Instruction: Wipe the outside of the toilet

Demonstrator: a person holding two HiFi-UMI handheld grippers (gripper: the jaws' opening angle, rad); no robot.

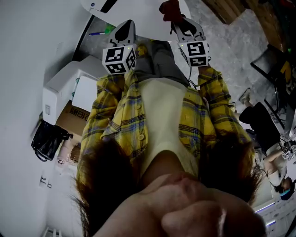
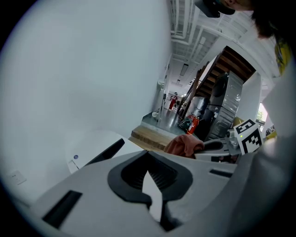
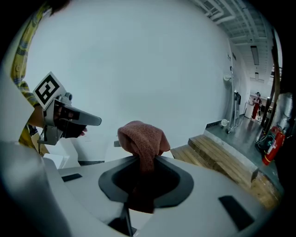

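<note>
Head view: set on the person's head, looking steeply down the front of a yellow checked shirt. The left claw and right claw sit far off at the frame's top, with the floor beyond.
Left gripper view: mounted close behind its own jaws, facing a white wall and a wooden step.
Right gripper view: likewise close behind its own jaws, facing the same wall and step.
Shared: each gripper view catches the other claw at its edge, and the cloth shows in all three.
</note>
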